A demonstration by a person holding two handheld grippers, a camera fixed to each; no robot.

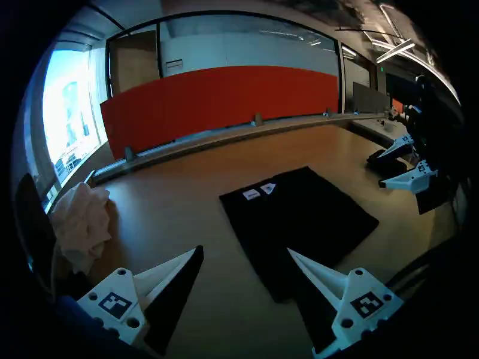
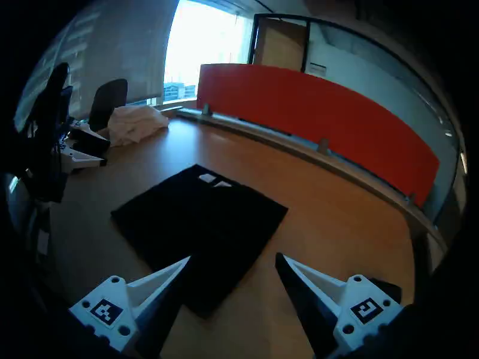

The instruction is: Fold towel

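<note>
A black towel [image 1: 299,218] lies flat on the wooden table, folded into a rectangle with two small white tags [image 1: 258,191] near its far edge. My left gripper [image 1: 245,256] is open just above the towel's near edge, empty. In the right gripper view the same towel [image 2: 200,224] spreads ahead, and my right gripper [image 2: 233,260] hangs open over its near corner, holding nothing. The right gripper [image 1: 402,167] also appears far right in the left gripper view, and the left gripper [image 2: 84,152] far left in the right gripper view.
A crumpled pale cloth pile [image 1: 81,224] sits at the table's end, also seen as the cloth pile [image 2: 136,124] near the window. A red partition [image 1: 221,105] runs along the table's far edge. Dark office chairs [image 2: 108,102] stand by the window.
</note>
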